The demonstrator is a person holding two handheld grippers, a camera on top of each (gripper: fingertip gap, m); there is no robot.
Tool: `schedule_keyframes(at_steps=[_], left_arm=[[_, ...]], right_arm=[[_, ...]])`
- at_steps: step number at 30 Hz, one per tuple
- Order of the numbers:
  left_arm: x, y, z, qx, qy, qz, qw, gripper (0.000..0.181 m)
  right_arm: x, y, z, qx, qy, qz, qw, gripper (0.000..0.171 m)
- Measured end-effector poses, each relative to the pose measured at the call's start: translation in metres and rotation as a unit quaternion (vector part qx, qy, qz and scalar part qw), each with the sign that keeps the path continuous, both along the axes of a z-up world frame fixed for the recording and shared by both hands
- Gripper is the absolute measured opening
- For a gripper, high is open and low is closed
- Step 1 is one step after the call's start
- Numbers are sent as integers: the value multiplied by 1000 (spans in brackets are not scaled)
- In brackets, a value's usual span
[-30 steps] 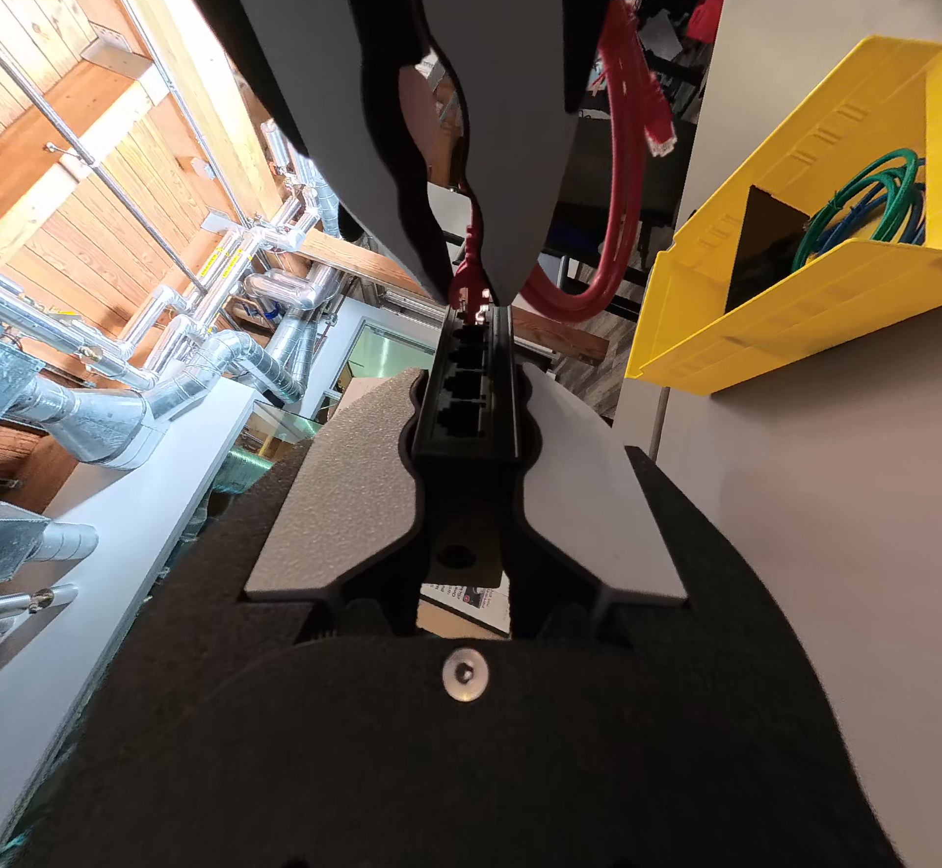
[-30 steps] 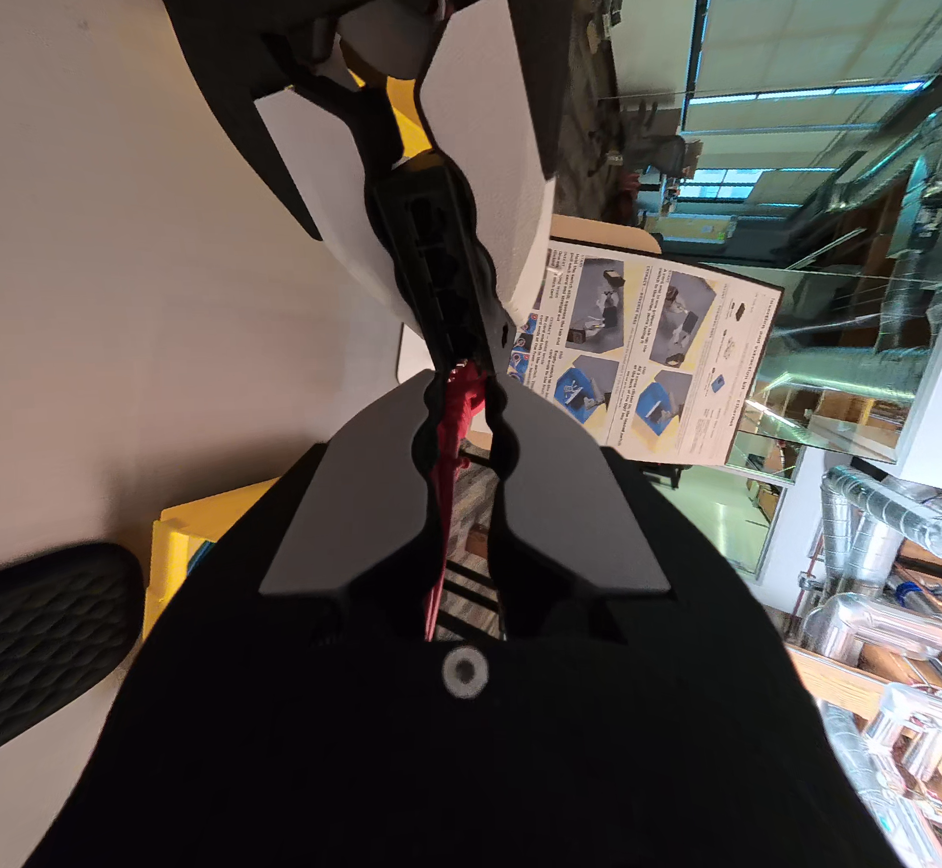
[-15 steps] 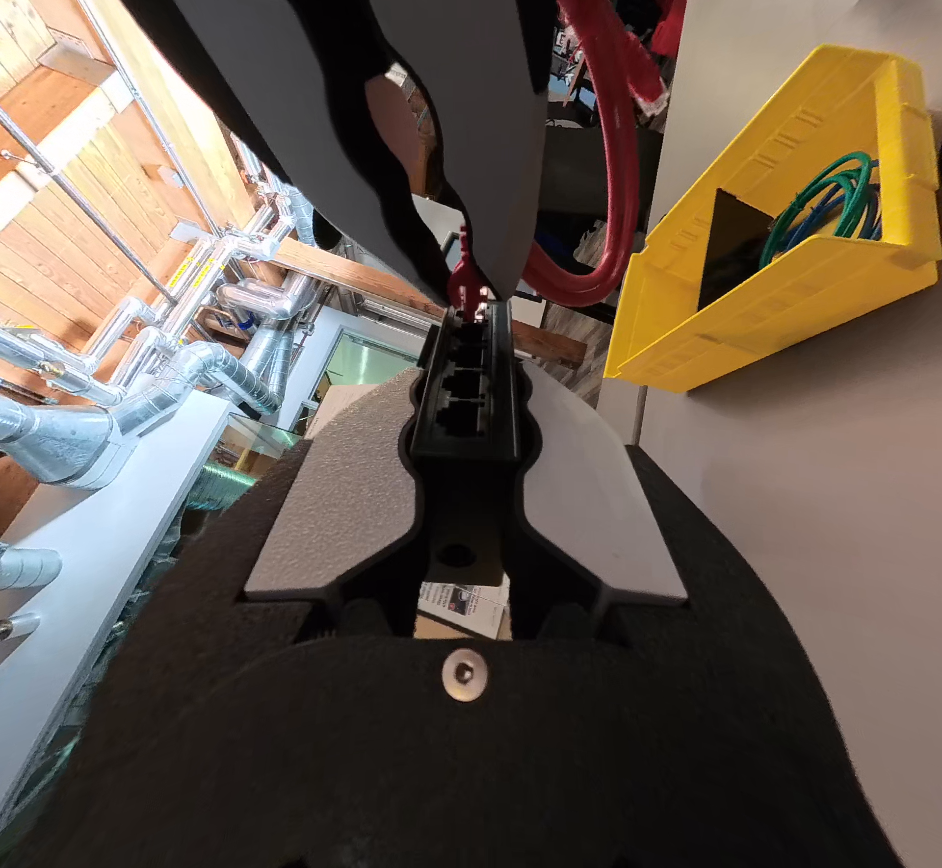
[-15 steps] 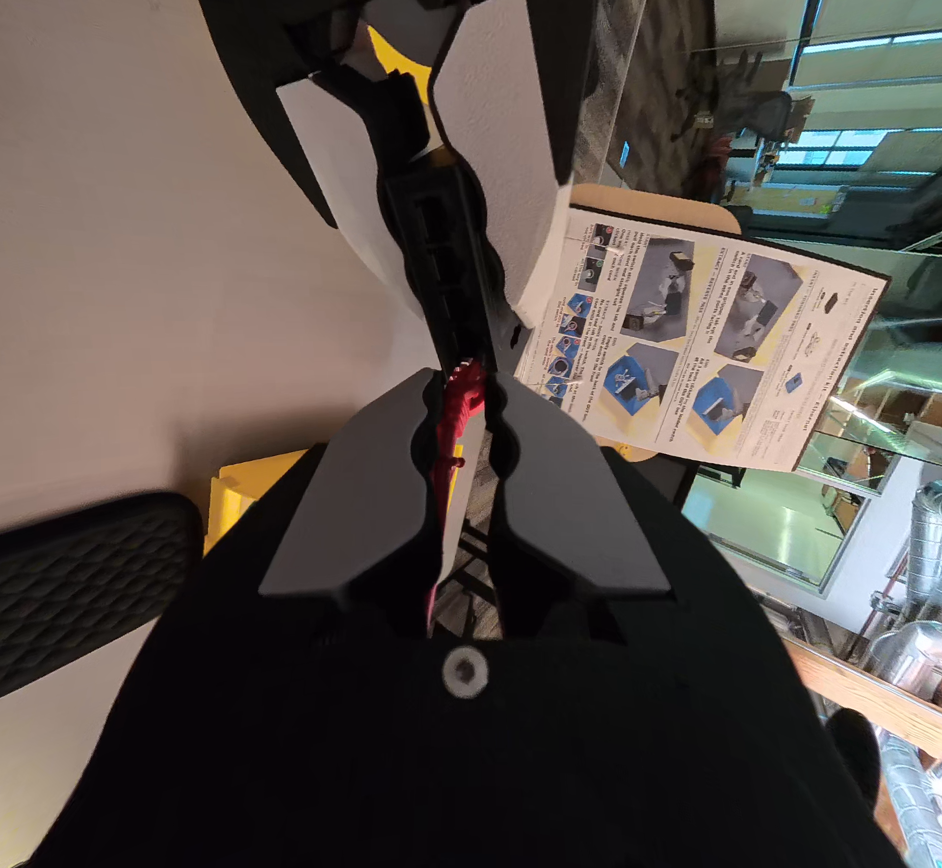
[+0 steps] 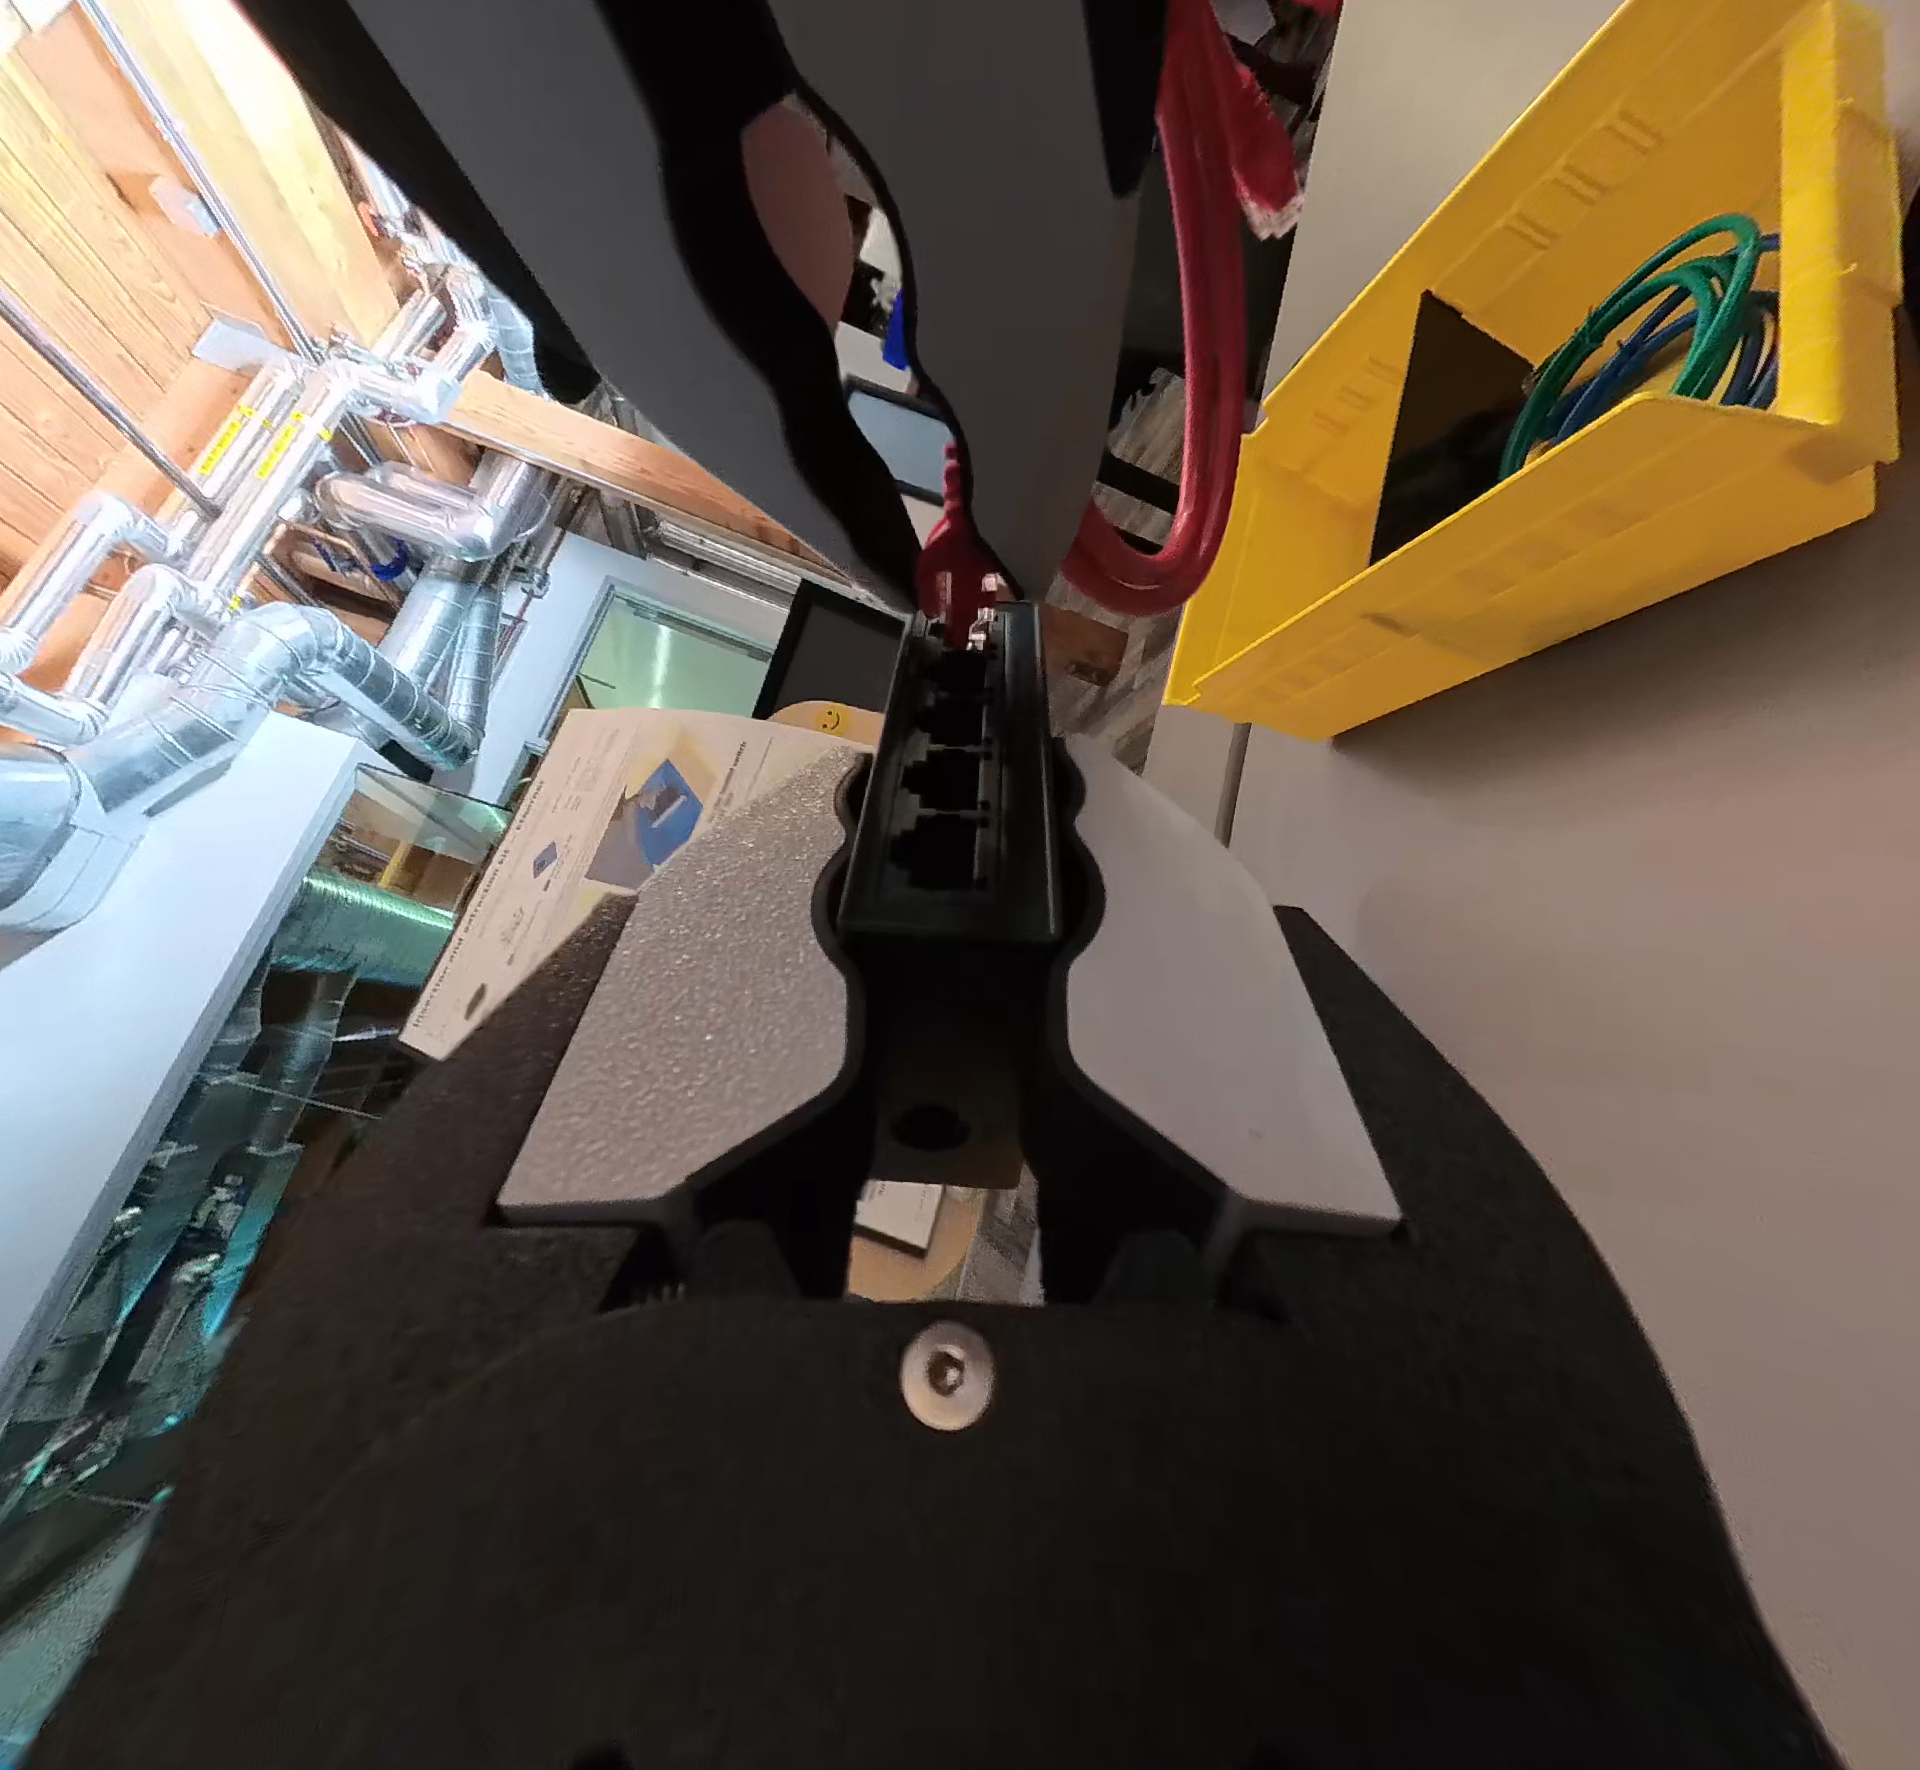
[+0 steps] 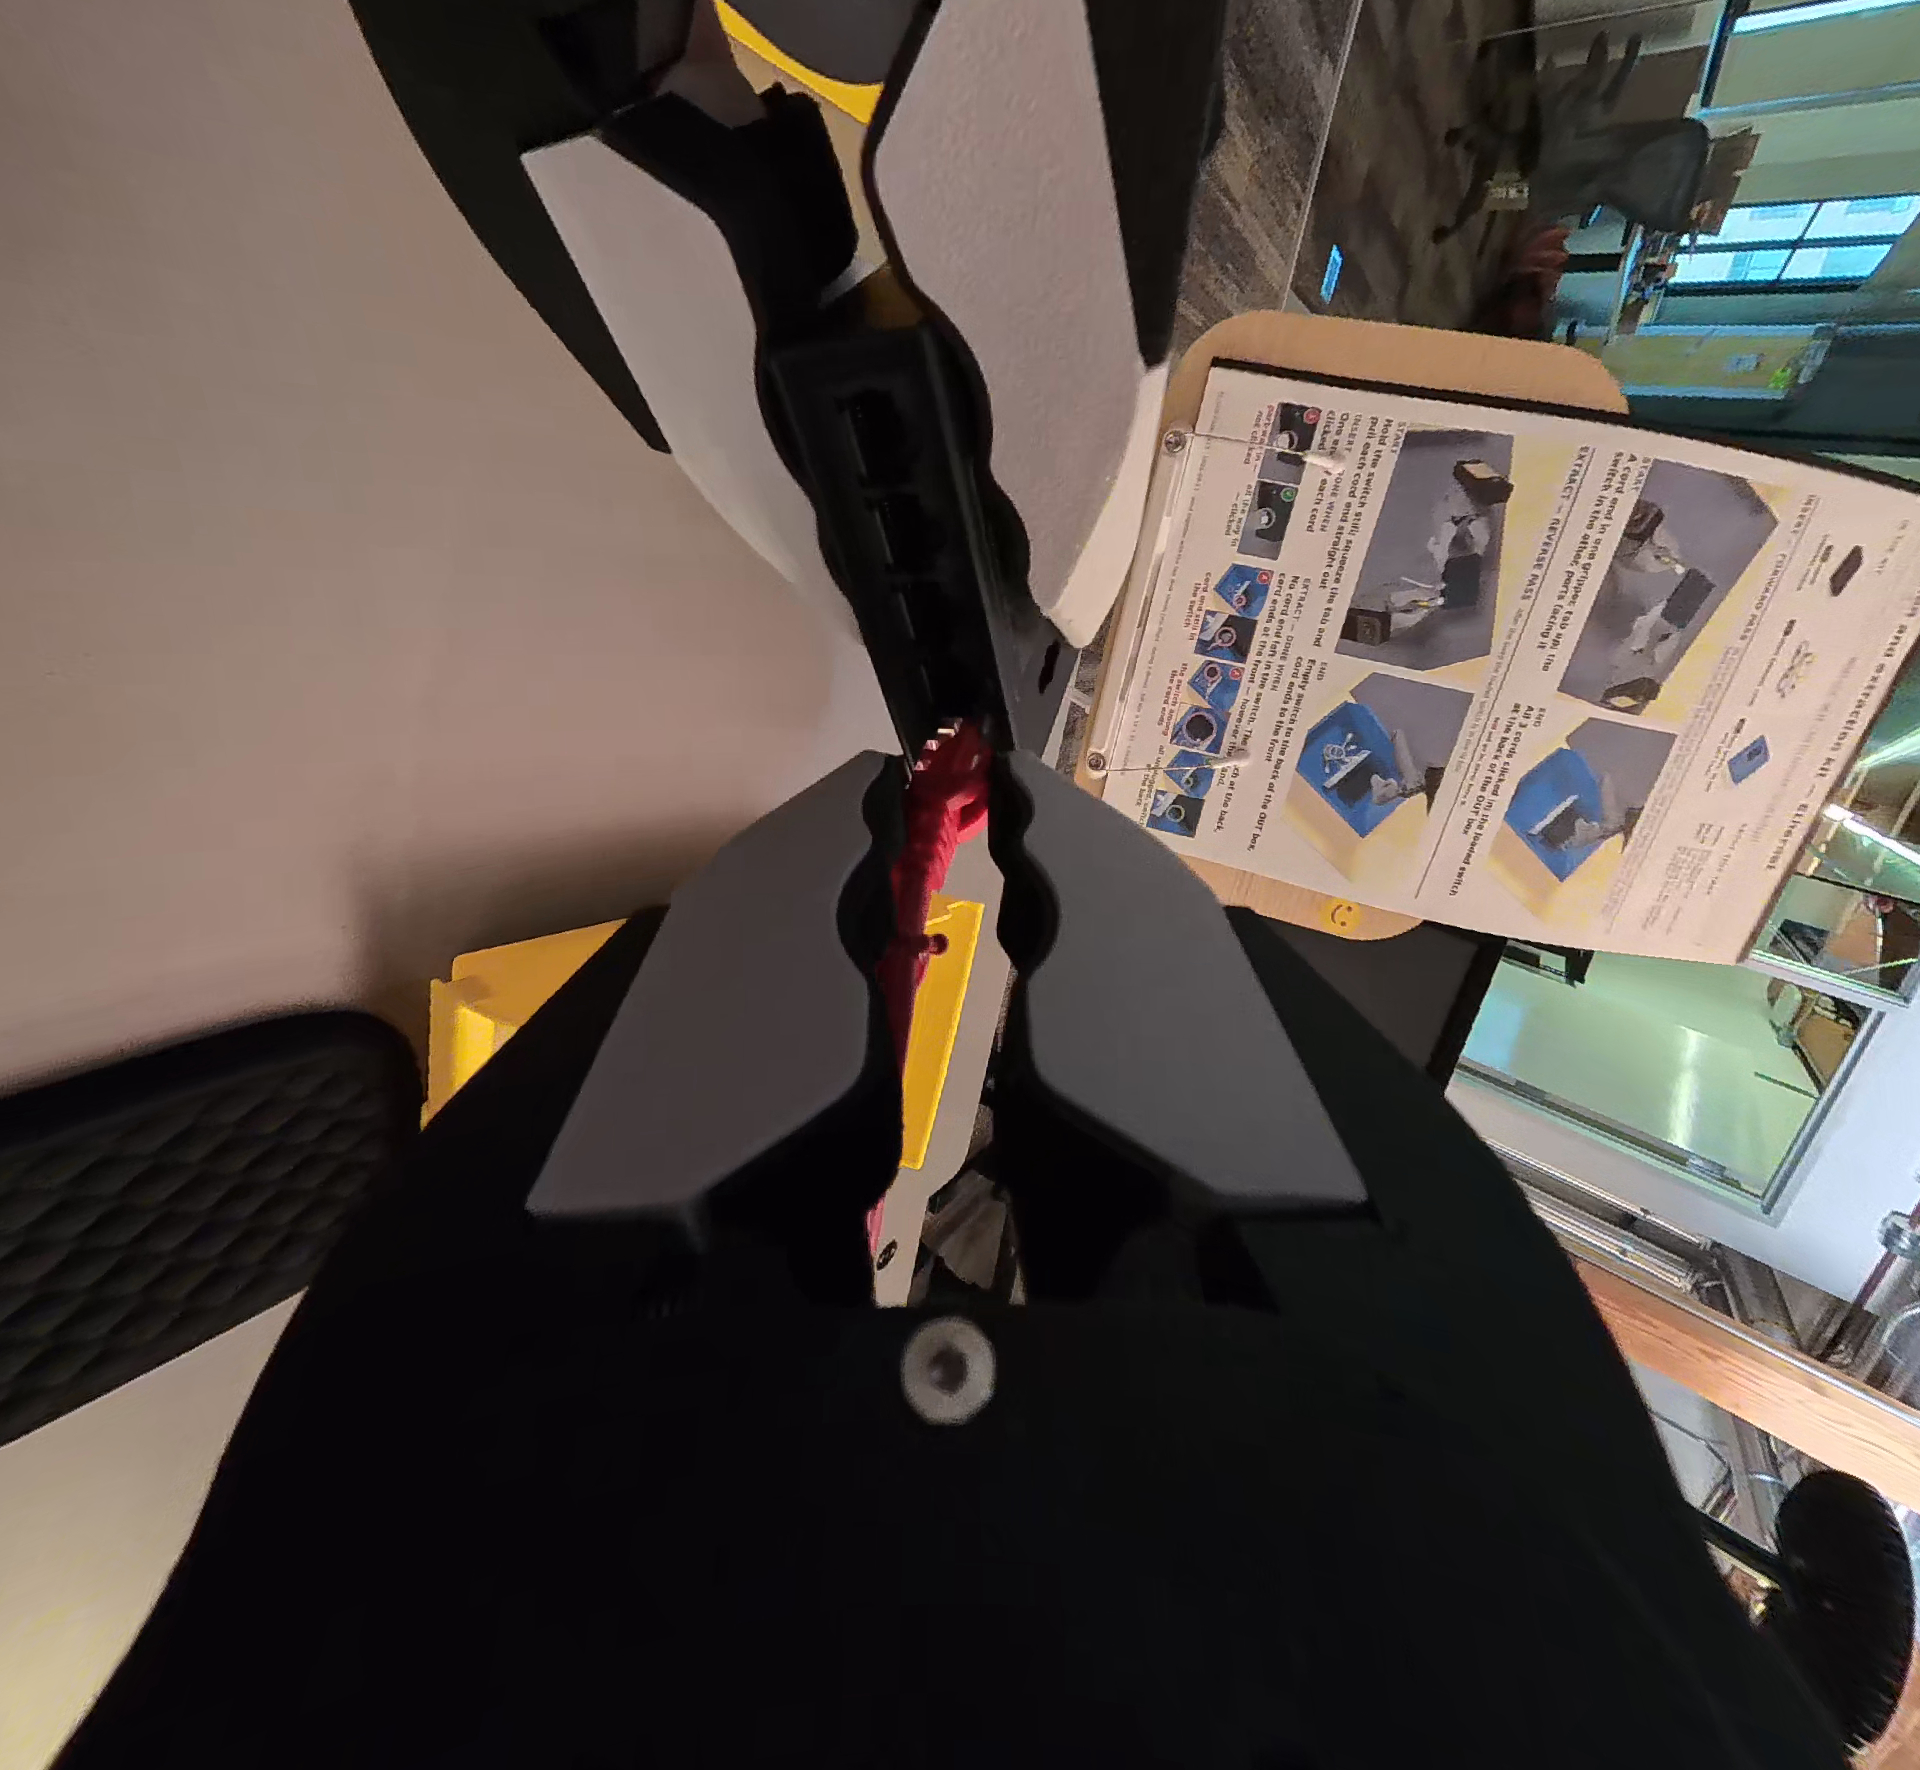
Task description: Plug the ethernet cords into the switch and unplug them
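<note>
Left wrist view: the left hand-held gripper [image 5: 956,847] is clamped on the black switch [image 5: 956,827] at frame centre, its row of ports facing the camera. At the far end of the switch, the red ethernet cord [image 5: 1205,349] has its plug [image 5: 961,577] at the last port; whether it is fully seated cannot be told. The cord loops up along the right of centre. A yellow bin [image 5: 1558,494] in the upper right holds green and blue cords [image 5: 1662,318] on the grey counter [image 5: 1558,993].

Right wrist view: the right hand-held gripper [image 6: 940,785] is closed narrowly on the red plug [image 6: 951,775], directly below the switch [image 6: 914,557]. An instruction sheet [image 6: 1455,681] stands at right of centre.
</note>
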State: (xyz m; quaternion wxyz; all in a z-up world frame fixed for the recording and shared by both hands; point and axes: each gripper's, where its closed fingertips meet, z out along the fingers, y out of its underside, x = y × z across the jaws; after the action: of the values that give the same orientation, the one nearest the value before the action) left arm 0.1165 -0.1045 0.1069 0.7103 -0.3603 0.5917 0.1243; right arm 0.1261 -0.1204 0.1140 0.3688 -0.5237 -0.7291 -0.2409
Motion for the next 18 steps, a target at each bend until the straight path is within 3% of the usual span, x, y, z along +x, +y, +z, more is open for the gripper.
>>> schedule_keyframes(at_steps=[8, 10, 11, 13, 15, 18], left_arm=[[0, 3, -1, 10, 1, 14, 1000, 31], [-33, 42, 13, 63, -7, 141, 988, 31], [-44, 47, 19, 25, -41, 123, 991, 31], [-41, 21, 37, -24, -97, 32, 995, 31], [-41, 21, 36, 16, -70, 63, 995, 31], [-37, 33, 16, -8, -14, 83, 996, 31]], right_arm=[[3, 0, 0, 9, 6, -2, 1000, 16], [10, -14, -19, -63, -1, -9, 998, 15], [20, -12, -26, -47, -24, -17, 998, 16], [28, -4, -20, 28, -24, -7, 999, 15], [25, -3, -6, 22, 53, -6, 998, 15], [46, 8, -2, 21, 82, -34, 996, 15]])
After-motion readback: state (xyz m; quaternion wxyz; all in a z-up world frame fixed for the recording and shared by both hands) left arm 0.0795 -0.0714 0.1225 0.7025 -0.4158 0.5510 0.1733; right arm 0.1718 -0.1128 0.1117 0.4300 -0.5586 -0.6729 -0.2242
